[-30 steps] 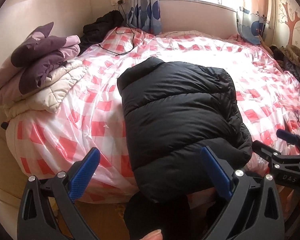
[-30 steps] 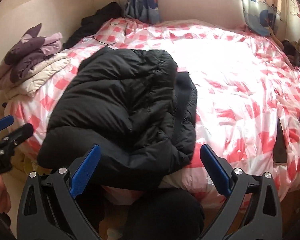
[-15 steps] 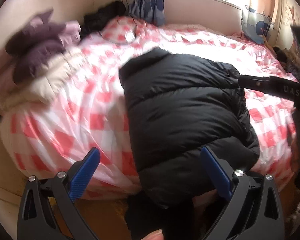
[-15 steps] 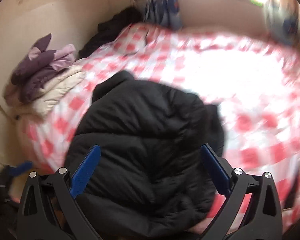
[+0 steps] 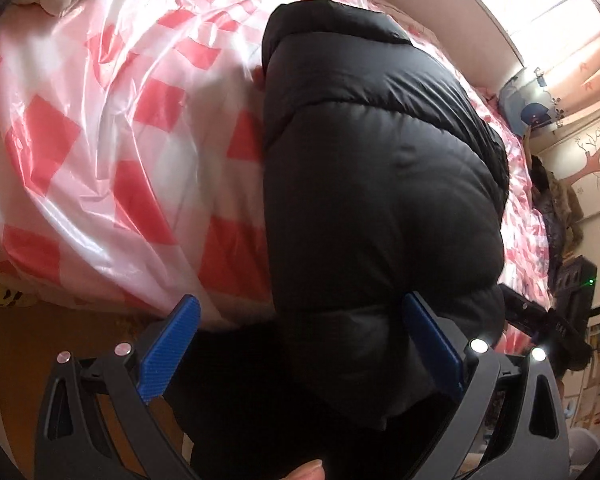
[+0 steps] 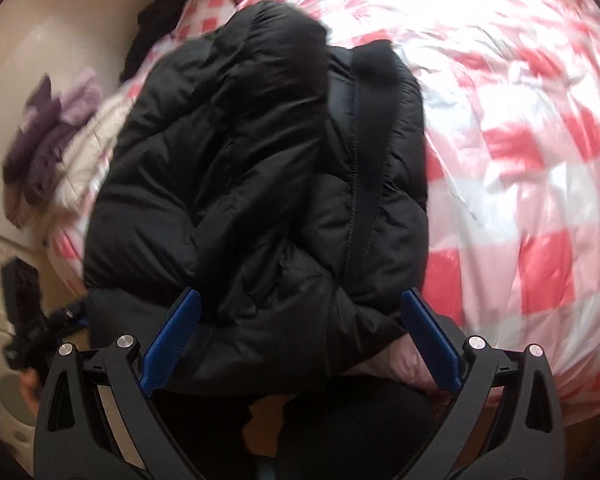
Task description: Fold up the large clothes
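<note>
A black puffer jacket (image 5: 372,184) lies folded in a bulky bundle on the bed's near edge; it also shows in the right wrist view (image 6: 260,168) with a dark zipper strip on top. My left gripper (image 5: 300,344) is open and empty, low at the jacket's near left edge, which hangs over the bed. My right gripper (image 6: 300,336) is open and empty, just above the jacket's near hem. The right gripper's body (image 5: 540,320) shows at the far right of the left wrist view.
The bed has a red-and-white checked cover under clear plastic (image 5: 112,152) (image 6: 520,140). Folded purple and cream bedding (image 6: 52,136) lies at the bed's left side by the wall. Dark clothes (image 5: 556,216) are heaped at the bed's right edge.
Both grippers have dropped and moved in close to the jacket's near edge, tilting downward. The jacket itself has not moved. Both stay open.
</note>
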